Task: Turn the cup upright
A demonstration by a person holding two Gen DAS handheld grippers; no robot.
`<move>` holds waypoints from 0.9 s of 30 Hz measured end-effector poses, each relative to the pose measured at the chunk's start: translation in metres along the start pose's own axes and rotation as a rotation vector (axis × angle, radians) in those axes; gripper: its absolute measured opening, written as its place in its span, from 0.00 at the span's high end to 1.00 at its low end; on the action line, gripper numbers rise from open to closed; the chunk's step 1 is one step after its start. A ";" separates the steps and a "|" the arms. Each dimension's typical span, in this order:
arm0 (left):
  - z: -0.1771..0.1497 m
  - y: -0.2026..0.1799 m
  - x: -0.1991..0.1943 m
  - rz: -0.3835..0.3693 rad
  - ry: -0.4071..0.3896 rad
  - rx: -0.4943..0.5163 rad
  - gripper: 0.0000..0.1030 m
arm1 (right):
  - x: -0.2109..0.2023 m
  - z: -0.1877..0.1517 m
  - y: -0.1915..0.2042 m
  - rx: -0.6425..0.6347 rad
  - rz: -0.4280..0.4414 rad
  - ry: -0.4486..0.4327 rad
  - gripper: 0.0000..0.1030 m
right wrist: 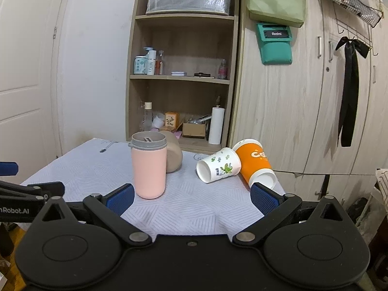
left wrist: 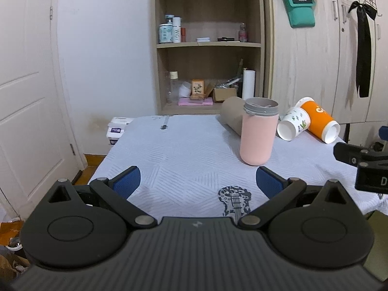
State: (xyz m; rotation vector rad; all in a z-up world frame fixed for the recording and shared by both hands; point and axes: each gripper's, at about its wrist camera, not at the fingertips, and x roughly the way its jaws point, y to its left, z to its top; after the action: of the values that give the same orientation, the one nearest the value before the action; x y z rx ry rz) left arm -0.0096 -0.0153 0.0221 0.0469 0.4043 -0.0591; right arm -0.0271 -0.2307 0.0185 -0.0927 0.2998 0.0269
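A pink cup with a grey rim (left wrist: 258,133) stands upright on the table; it also shows in the right wrist view (right wrist: 149,168). A white floral paper cup (left wrist: 293,123) (right wrist: 218,165) and an orange paper cup (left wrist: 319,120) (right wrist: 254,165) lie on their sides, mouths toward me. A beige cup (left wrist: 232,115) (right wrist: 173,154) lies on its side behind the pink one. My left gripper (left wrist: 197,181) is open and empty, short of the pink cup. My right gripper (right wrist: 191,197) is open and empty, in front of the paper cups.
The table (left wrist: 184,150) carries a pale cloth with guitar prints. A wooden shelf unit (right wrist: 181,77) with bottles and boxes stands behind it. Wardrobe doors (right wrist: 303,97) are at the right, a white door (left wrist: 24,97) at the left. The right gripper's body (left wrist: 363,167) shows at the left view's right edge.
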 end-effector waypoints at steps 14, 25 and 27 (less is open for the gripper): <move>0.001 0.005 -0.004 0.019 -0.032 -0.011 0.00 | -0.002 -0.001 0.002 -0.009 -0.014 -0.012 0.00; 0.001 0.005 -0.011 0.027 -0.069 0.002 0.00 | -0.004 -0.002 0.005 -0.021 -0.009 -0.012 0.00; 0.001 0.005 -0.012 0.036 -0.079 -0.003 0.00 | -0.004 -0.002 0.005 -0.021 -0.009 -0.007 0.00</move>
State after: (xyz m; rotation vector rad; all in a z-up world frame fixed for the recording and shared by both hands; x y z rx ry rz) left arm -0.0201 -0.0095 0.0283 0.0490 0.3247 -0.0251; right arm -0.0313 -0.2258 0.0177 -0.1144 0.2924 0.0211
